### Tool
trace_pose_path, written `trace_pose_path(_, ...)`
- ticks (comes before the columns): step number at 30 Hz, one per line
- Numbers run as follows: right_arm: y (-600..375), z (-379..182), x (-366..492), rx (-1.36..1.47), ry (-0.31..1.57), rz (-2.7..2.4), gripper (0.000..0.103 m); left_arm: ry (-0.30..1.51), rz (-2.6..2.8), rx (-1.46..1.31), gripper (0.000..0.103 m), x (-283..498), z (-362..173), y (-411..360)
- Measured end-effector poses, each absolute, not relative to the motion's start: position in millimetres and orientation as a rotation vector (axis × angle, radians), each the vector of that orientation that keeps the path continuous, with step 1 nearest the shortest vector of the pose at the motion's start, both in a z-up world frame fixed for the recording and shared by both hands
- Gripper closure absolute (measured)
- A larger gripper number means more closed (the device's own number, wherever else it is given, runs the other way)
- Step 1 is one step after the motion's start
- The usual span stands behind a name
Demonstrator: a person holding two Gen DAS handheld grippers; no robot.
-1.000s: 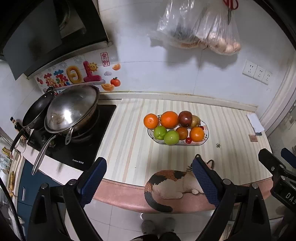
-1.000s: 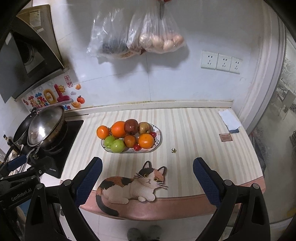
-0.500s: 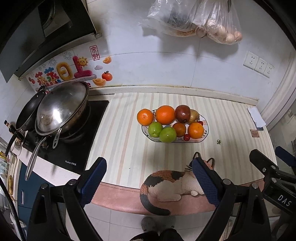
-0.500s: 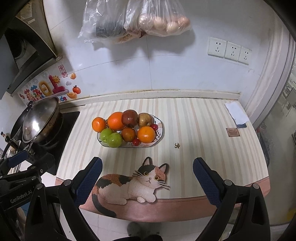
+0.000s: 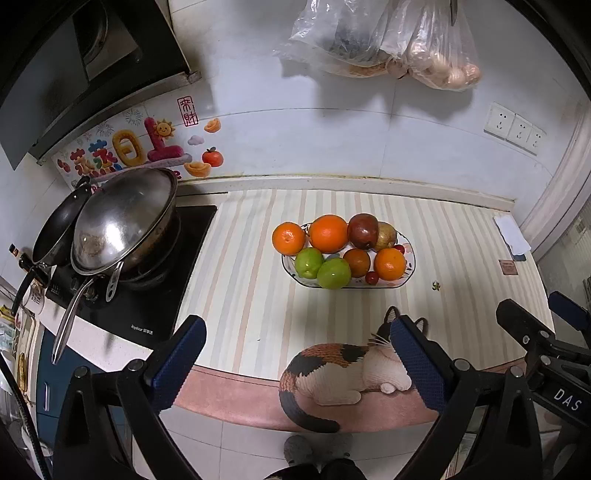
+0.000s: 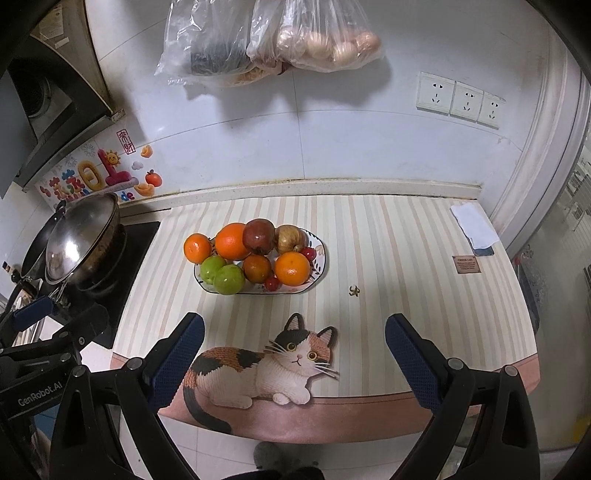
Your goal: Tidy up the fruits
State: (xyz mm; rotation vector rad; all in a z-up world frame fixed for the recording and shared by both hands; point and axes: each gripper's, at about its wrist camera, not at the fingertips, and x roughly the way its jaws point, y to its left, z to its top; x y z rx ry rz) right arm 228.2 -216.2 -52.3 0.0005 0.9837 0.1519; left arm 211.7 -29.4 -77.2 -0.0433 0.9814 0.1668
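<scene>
An oval patterned plate (image 5: 404,280) (image 6: 317,271) stands mid-counter on a striped mat, piled with fruit: oranges (image 5: 328,233) (image 6: 291,268), two green fruits (image 5: 333,273) (image 6: 229,279), a dark red apple (image 5: 362,230) (image 6: 259,236), a brownish fruit (image 6: 290,238) and small red cherry tomatoes (image 6: 272,283). One orange (image 5: 288,238) (image 6: 197,247) sits at the plate's left edge. My left gripper (image 5: 297,354) is open and empty, above the counter's front edge. My right gripper (image 6: 293,356) is open and empty, over the cat picture.
A steel wok (image 5: 123,218) (image 6: 81,240) and black pan (image 5: 55,230) stand on the hob at left. A cat picture (image 6: 266,363) marks the mat's front edge. A white cloth (image 6: 474,225) lies far right. Plastic bags (image 6: 273,35) hang on the wall.
Both grippers have shifted slightly, so the plate sits a little differently in each view. Both stay open and empty. The fruit has not moved.
</scene>
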Motion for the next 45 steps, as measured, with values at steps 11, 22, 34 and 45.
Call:
trace_pose_path(11, -217.9, -50.5, 227.0, 0.004, 0.984, 0.157, 0.003, 0.982, 0.167, -0.051, 0.001, 209.4, -77.6, -31.5)
trace_pose_path(22, -221.8, -46.5, 220.3, -0.005, 0.982, 0.157, 0.003, 0.983, 0.161, -0.060, 0.001, 203.6, -75.6, -32.5)
trace_pose_path(34, -223.9, -45.4, 216.8, -0.007, 0.984, 0.155, 0.003, 0.982, 0.157, -0.065, 0.001, 198.3, -73.4, -32.8)
trace_pose_path(45, -226.9, -43.7, 213.5, -0.008, 0.981, 0.156, 0.003, 0.983, 0.155, -0.067, 0.001, 195.1, -72.5, -34.3)
